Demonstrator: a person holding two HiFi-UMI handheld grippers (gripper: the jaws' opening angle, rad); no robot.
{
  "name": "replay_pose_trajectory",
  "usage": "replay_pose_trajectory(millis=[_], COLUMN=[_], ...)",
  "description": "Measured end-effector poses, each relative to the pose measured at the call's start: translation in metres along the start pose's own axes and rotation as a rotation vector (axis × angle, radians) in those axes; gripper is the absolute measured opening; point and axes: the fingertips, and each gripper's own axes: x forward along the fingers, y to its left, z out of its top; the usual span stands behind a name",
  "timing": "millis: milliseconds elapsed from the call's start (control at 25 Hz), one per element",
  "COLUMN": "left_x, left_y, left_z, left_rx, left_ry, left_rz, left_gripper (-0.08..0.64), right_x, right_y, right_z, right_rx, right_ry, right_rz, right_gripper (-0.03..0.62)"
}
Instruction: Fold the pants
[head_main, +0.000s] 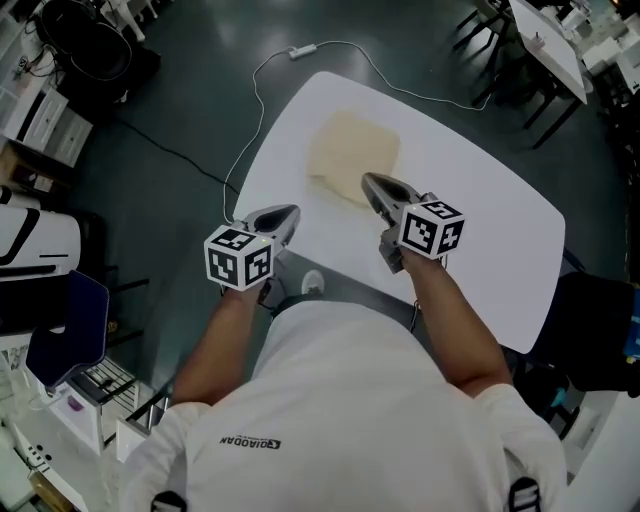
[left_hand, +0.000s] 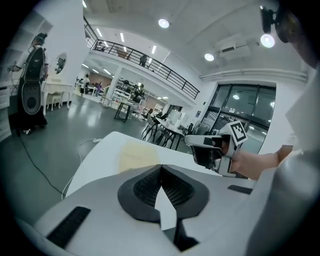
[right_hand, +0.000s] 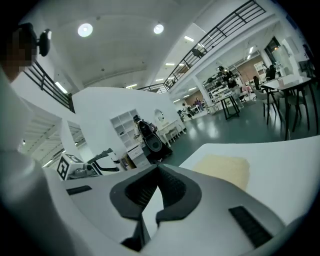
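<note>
Cream pants (head_main: 352, 152) lie as a compact folded square on the far part of the white table (head_main: 480, 230), and nothing pins them. The left gripper (head_main: 290, 213) and the right gripper (head_main: 372, 183) hang above the near side, clear of the cloth. Each has its jaws pressed together on nothing. To me the job looks about finished, so the danger is undoing it. A closed tip swung back low could catch the near edge and drag the layers askew. Unweighted, the top fold might also spring open.
</note>
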Motion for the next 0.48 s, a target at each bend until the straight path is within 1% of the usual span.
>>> replay_pose_trajectory(millis=[120,200,360,480], left_x=[-0.002,-0.002,-0.008,-0.015], left_y=[-0.037,-0.059,-0.098,-0.116], left_z=[-0.007,-0.011,-0.021,-0.032], left_rx=[0.031,0.039,0.045,0.068], left_ry=[-0.008,-0.015,-0.029,-0.037], left_rz=[-0.021,-0.030,-0.037,-0.014], left_gripper=[0.028,0.028,0.028,0.028], right_x=[-0.047,-0.072,-0.111,-0.133], right_y=[0.016,0.026,0.048,0.057], right_z=[-0.012,-0.019,-0.041,-0.059], right_rx=[-0.013,-0.031,-0.131,-0.191], right_ry=[-0.053,-0.069,-0.043,-0.015], right_rz=[0.019,0.035,0.065,0.079], right_gripper=[0.020,0.020,0.019,0.020])
